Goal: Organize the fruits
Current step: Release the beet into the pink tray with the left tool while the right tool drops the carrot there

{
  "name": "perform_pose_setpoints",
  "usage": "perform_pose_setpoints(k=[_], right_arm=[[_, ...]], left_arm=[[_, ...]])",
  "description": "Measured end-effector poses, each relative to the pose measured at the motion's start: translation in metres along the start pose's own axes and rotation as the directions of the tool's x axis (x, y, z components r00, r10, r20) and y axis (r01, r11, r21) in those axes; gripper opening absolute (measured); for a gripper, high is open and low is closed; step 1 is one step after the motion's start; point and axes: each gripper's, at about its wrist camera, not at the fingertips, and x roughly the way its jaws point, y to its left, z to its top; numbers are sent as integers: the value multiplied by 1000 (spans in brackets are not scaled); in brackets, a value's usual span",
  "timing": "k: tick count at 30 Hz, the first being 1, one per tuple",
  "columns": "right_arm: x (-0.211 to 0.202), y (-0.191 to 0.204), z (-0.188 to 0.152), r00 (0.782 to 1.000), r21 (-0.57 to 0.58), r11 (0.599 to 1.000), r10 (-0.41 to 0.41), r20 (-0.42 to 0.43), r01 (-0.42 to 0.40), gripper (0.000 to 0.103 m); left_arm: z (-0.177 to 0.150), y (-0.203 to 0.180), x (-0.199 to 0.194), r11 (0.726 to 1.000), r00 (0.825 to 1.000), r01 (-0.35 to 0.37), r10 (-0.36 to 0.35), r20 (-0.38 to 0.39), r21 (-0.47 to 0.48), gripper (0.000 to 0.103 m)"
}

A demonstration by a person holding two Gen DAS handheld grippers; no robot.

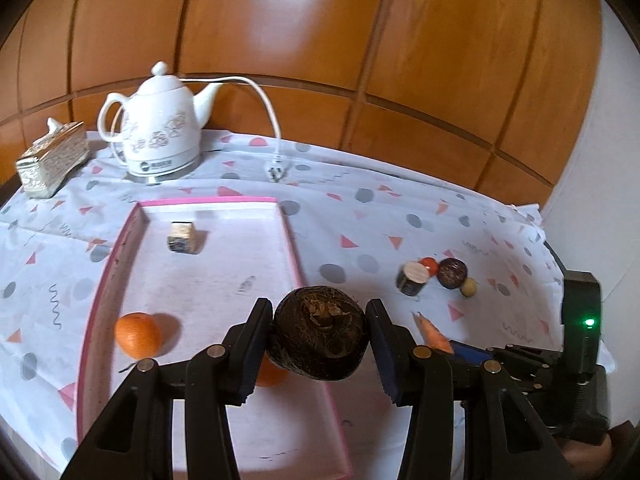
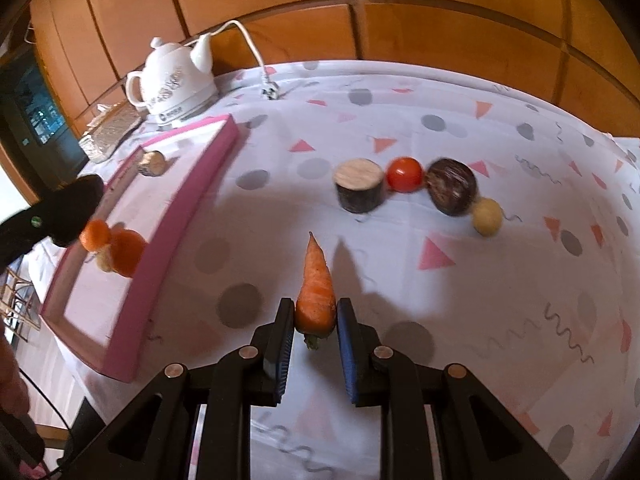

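My left gripper [image 1: 319,334] is shut on a dark brown hairy round fruit [image 1: 318,332], held above the right edge of the pink tray [image 1: 294,248]. An orange [image 1: 137,335] lies in the tray; a second orange [image 1: 269,374] shows partly under the held fruit. My right gripper [image 2: 316,318] is shut on a carrot [image 2: 317,288], tip pointing away, above the tablecloth. Beyond it lie a cut wood-like cylinder [image 2: 359,185], a tomato [image 2: 405,174], a dark round fruit [image 2: 451,192] and a small yellow fruit [image 2: 487,216].
A white electric kettle [image 1: 160,128] with its cord and plug [image 1: 276,172] stands at the back of the table. A patterned tissue box [image 1: 52,164] is at the back left. A small patterned cube [image 1: 182,237] sits in the tray. A wooden wall is behind.
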Motion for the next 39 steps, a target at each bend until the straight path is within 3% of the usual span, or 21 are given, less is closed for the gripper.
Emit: perform_pose_setpoints(k=[10,22,30,33,39], right_arm=[[-6,46,18,995,-90,992,95,17,-93,21],[-5,108,33,980,-194,962,198,12,-192,21],[6,130,55,978,-225,954,209,19,-200,21],[16,130,65,969,-180,953,249,3,-244,21],[31,135,62,980,-189,962,199,-6,-197,22]], left_arm=[[4,40,-3,996,999,-48,49,10,-81,49],[23,108,1,971,993,-118,121,4,-210,49],[29,113,18,965,987,-161,161,-16,-208,49],[28,112,21,963,985,-174,173,-21,-206,52],[22,105,21,963,980,-197,195,-29,-185,55]])
